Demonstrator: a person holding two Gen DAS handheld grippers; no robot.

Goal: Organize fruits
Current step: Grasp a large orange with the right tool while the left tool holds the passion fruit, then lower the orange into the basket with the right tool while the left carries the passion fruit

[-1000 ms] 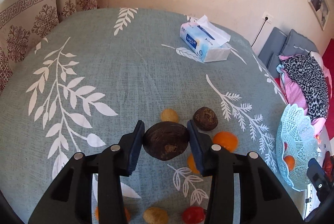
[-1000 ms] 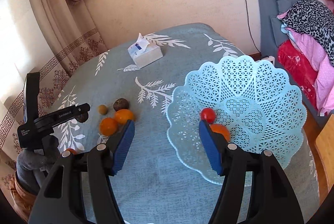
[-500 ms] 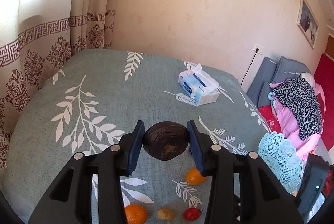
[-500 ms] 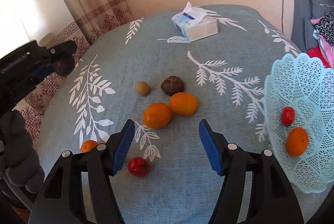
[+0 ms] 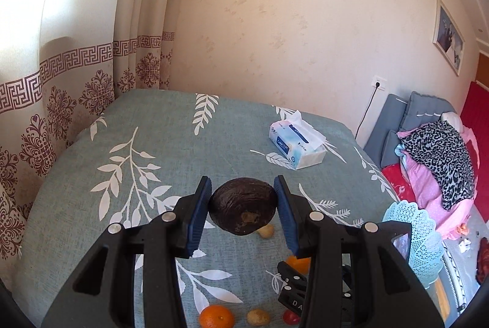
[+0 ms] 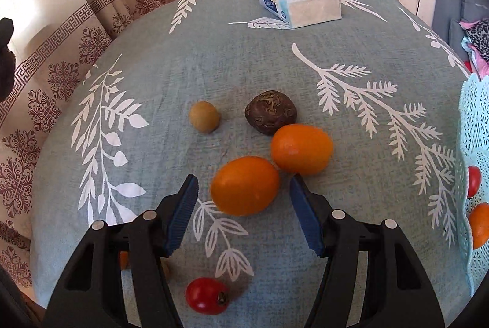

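Right-wrist view, left to right on the leaf-print tablecloth (image 6: 351, 144): one small tan fruit (image 6: 204, 117), one cherry tomato (image 6: 207, 295), one orange (image 6: 245, 185) nearest the camera, one dark wrinkled fruit (image 6: 270, 112), a second orange (image 6: 301, 149) touching both of these. Partly hidden behind the left finger — an orange piece and a tan piece, kind unclear. At the right edge, the pale blue lattice basket (image 6: 476, 126) holds one tomato (image 6: 473, 181) and one orange (image 6: 479, 224). One tissue pack (image 6: 301, 5) lies at the far side.

Right gripper (image 6: 243, 212): jaws spread wide, holding nothing, the near orange between the fingertips, contact not discernible.

Left gripper (image 5: 243, 207): pinching one large dark brown fruit (image 5: 243, 210) — raised above the table.
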